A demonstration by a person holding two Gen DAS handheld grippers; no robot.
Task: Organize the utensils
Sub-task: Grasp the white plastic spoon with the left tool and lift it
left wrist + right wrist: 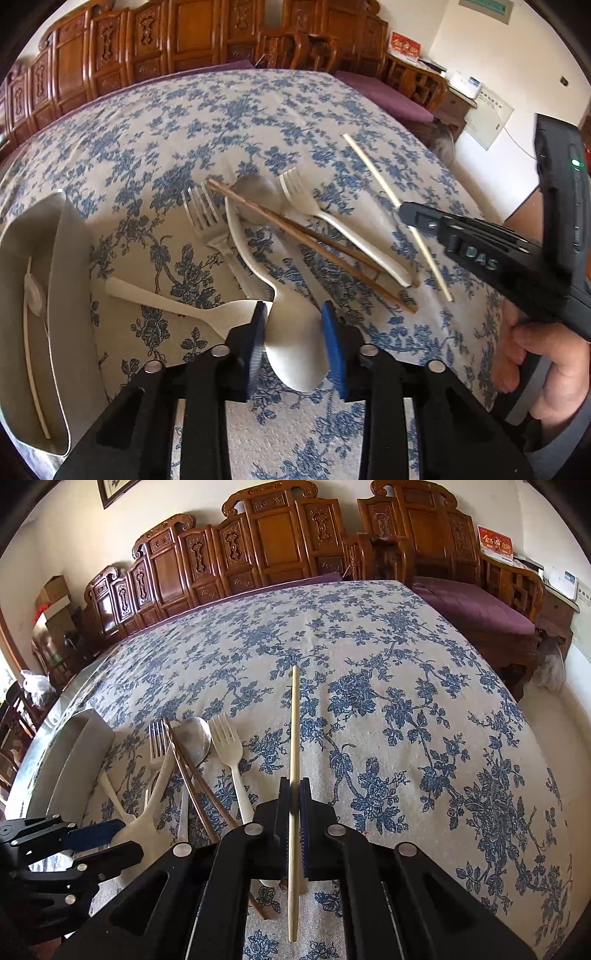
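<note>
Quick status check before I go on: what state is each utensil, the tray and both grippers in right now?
Left gripper: jaws around the white spoon's bowl, grip not confirmed.
White spoon: on the cloth, bowl between those jaws.
Right gripper: shut on the pale chopstick.
Pale chopstick: clamped.
Brown chopsticks: paired, lying across the metal spoon.
Tray: holds a white spoon and a pale chopstick.

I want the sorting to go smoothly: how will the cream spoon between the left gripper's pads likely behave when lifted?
The cream spoon looks like stiff, light plastic, so it should lift without bending. Its smooth curved bowl may slip or pivot between the left gripper pads. Its handle lies beside the metal fork, which it may nudge.
</note>
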